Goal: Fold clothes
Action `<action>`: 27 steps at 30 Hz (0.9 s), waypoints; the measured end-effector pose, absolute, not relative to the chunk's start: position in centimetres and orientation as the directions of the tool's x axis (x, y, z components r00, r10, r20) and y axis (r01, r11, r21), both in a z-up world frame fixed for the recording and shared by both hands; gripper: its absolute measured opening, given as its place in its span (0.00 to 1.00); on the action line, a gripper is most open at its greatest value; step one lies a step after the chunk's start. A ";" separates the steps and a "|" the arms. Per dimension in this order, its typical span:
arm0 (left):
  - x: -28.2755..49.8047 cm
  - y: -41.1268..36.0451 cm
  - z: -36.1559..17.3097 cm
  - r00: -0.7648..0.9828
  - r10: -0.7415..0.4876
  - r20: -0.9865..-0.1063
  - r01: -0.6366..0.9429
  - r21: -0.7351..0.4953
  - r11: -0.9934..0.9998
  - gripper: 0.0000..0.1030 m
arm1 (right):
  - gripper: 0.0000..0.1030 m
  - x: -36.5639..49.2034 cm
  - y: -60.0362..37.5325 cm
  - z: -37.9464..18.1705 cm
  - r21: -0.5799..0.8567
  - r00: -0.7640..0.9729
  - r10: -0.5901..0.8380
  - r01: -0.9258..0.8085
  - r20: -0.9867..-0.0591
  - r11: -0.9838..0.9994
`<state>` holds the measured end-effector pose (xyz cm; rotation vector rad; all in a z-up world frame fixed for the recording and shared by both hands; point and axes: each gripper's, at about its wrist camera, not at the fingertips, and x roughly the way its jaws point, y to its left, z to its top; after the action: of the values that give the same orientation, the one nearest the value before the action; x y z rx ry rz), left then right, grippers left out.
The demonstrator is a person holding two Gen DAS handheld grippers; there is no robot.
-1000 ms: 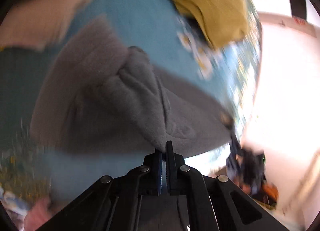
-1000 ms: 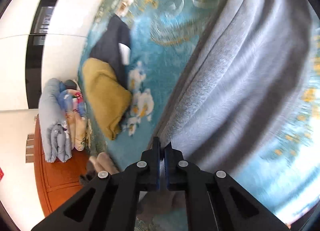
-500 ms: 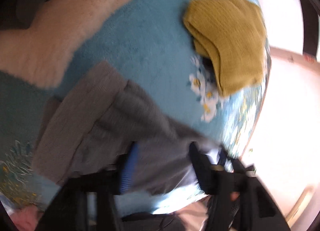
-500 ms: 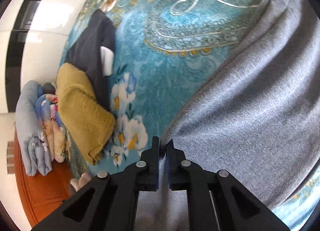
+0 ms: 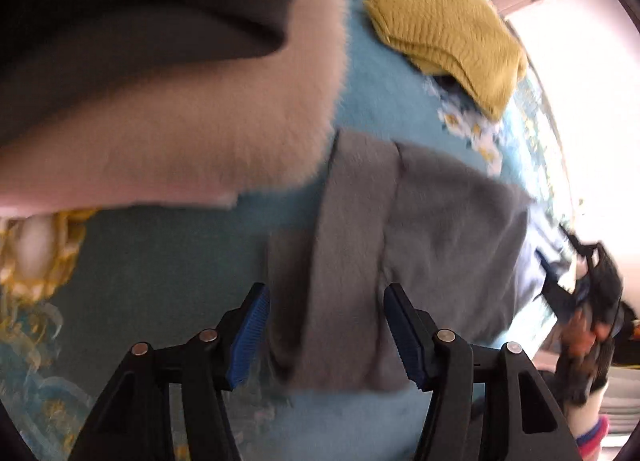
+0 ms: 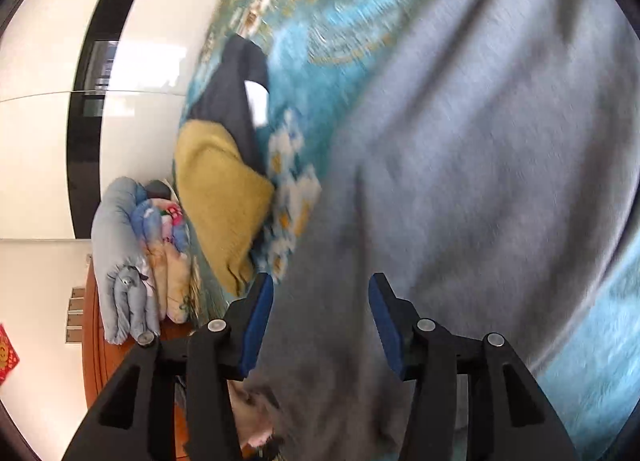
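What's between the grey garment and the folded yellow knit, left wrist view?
Only bare blue carpet with a white flower patch, between grey garment and yellow knit.

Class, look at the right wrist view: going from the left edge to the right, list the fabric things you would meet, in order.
Rolled bedding bundle → yellow knit sweater → flowers on the teal rug → grey garment, which fills the right side and lies between the right gripper's opening jaws.

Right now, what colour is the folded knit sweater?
Mustard yellow sweater; clearest in the left wrist view.
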<state>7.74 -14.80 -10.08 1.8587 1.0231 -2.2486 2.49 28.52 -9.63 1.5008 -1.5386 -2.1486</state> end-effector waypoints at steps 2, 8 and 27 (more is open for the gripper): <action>7.2 -14.8 -10.0 -0.297 0.365 -0.883 0.430 -0.465 -0.774 0.63 | 0.50 2.7 28.4 -9.5 0.760 -0.502 -0.571 -0.425 -0.650 -0.492; 6.0 -12.5 -9.7 -0.347 0.159 -0.924 0.352 -0.285 -0.892 0.65 | 0.50 3.0 27.9 -10.0 0.745 -0.486 -0.565 -0.430 -0.667 -0.510; 3.9 -13.5 -12.9 -0.388 0.512 -0.766 0.324 -0.633 -0.703 0.68 | 0.50 3.2 27.8 -11.4 0.698 -0.446 -0.537 -0.481 -0.716 -0.530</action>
<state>3.86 -13.53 -12.93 1.8002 1.2456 -2.4272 3.24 27.79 -11.39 1.6313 -1.5021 -2.1688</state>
